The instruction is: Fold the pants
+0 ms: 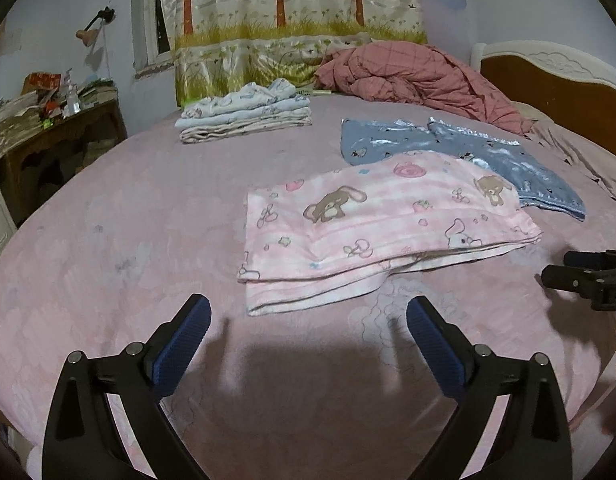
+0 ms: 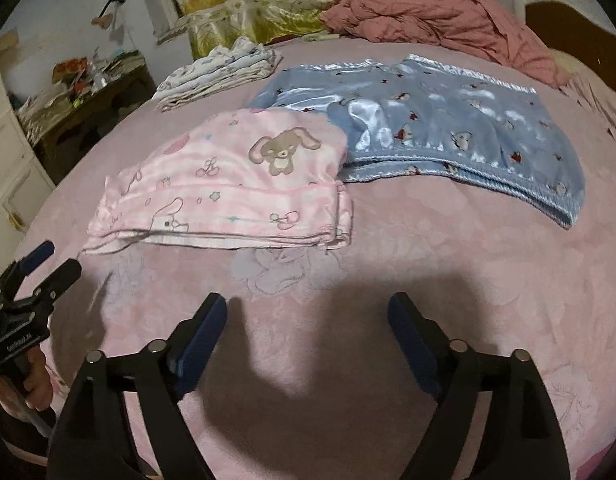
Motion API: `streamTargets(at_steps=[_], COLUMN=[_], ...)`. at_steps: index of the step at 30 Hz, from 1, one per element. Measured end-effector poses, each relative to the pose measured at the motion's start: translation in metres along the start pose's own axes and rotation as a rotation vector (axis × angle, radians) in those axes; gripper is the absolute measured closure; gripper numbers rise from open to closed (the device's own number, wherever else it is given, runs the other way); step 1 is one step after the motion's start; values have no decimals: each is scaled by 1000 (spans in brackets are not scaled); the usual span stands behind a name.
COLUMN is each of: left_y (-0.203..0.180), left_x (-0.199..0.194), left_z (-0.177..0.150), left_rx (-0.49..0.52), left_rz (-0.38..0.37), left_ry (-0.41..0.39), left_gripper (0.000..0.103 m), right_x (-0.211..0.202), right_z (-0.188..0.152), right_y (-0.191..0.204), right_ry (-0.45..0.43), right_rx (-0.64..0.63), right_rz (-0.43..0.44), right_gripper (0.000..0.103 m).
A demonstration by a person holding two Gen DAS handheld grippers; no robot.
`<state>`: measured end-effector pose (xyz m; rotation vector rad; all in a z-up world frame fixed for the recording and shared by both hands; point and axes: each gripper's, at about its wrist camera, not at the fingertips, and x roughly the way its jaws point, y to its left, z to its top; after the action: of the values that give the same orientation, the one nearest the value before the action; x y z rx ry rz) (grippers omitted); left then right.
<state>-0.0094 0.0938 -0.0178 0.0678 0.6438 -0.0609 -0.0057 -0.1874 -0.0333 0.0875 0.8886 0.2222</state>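
Your left hand-held gripper [image 1: 308,312] hangs above the bare pink bed sheet [image 1: 108,240] with its blue-padded fingers [image 1: 184,344] spread wide and nothing between them. Your right hand-held gripper [image 2: 308,312] is in the same state: jaws apart, empty, over the sheet just short of the clothes.

The pink pants [image 1: 371,220] printed with bears and bunnies lie folded flat on the bed, just beyond both grippers and touching neither. In the left wrist view their layered edges face you, with a lower layer sticking out at the near left corner. Their far right end overlaps the blue satin pants [image 1: 487,156], which lie flat and partly spread behind them.

Farther back on the left sits a stack of folded light clothes [image 1: 244,116], well apart from the pink pair. A crumpled reddish quilt [image 1: 419,76] is heaped by the headboard [image 1: 555,80], under a patterned curtain [image 1: 292,20]. A cluttered wooden side table [image 1: 60,128] stands left of the bed.

In the right wrist view, your left gripper shows at the left edge, with a hand [image 2: 36,380] on its handle.
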Motion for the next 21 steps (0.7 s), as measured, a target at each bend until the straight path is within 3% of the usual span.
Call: streamTargets(at_steps=[5, 7, 9, 11, 13, 17, 21], left_y=[6, 8, 10, 12, 11, 7, 13], left_x=[3, 4, 6, 10, 12, 17, 35], left_z=[-5, -7, -6, -3, 0, 7, 6], left_rx=[-36, -74, -139, -222, -279, -328, -478], left_rz=[-24, -78, -152, -232, -272, -308, -359], left_ry=[33, 60, 98, 150, 178, 209, 280], left_gripper=[5, 5, 6, 13, 15, 19, 19], right_x=[1, 0, 2, 12, 27, 47, 69], right_z=[4, 8, 13, 18, 25, 41, 56], right_y=[3, -1, -8, -13, -13, -3, -8], right_ry=[13, 30, 61, 117, 177, 219, 211], right_rx=[6, 59, 157, 287, 377, 425, 497], right_rz=[16, 101, 255, 424, 502, 448, 469], right_gripper=[17, 17, 17, 17, 17, 17, 17])
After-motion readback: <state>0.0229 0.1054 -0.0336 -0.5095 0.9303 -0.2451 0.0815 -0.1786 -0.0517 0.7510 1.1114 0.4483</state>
